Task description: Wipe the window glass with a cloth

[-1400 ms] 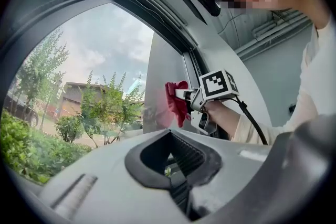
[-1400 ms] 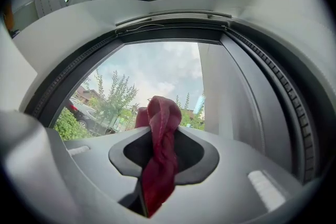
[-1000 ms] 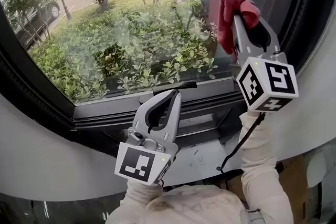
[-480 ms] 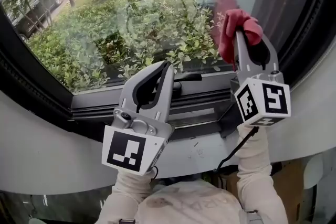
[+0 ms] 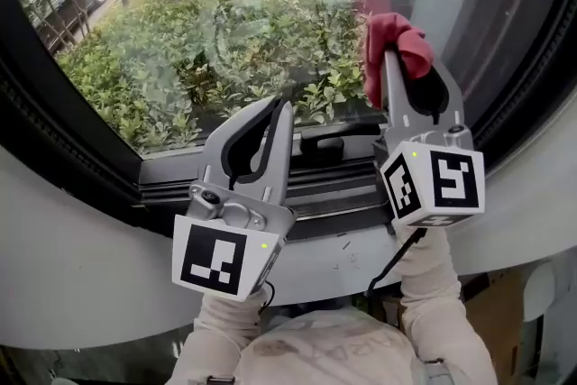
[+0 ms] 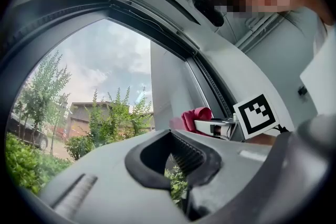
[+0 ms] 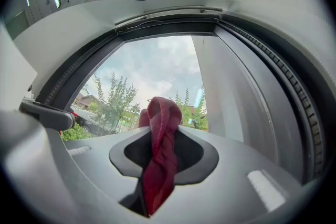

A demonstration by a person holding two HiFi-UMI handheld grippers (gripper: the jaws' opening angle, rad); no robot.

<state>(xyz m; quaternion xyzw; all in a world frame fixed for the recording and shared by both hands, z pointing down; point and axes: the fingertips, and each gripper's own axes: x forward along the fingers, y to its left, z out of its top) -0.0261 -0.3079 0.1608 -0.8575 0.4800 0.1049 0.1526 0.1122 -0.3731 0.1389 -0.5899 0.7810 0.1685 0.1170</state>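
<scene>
Cream sleeves [image 5: 433, 302] rise from below to both grippers. Nearer, the left gripper [image 5: 282, 108] has its grey jaws clenched on nothing, tips over the dark rail [image 5: 225, 185] beside a black handle [image 5: 322, 142]; it has climbed since a second ago. Further up, the right gripper [image 5: 391, 72] pinches a twisted red cloth [image 5: 397, 36] at the lower right corner of the glass [image 5: 207, 32], now shifted slightly left; contact with the pane is unclear. The curved frame [image 5: 532, 59] crowds it on the right, while open pane spreads to the left. Leafy shrubs [image 5: 270, 41] lie beyond.
</scene>
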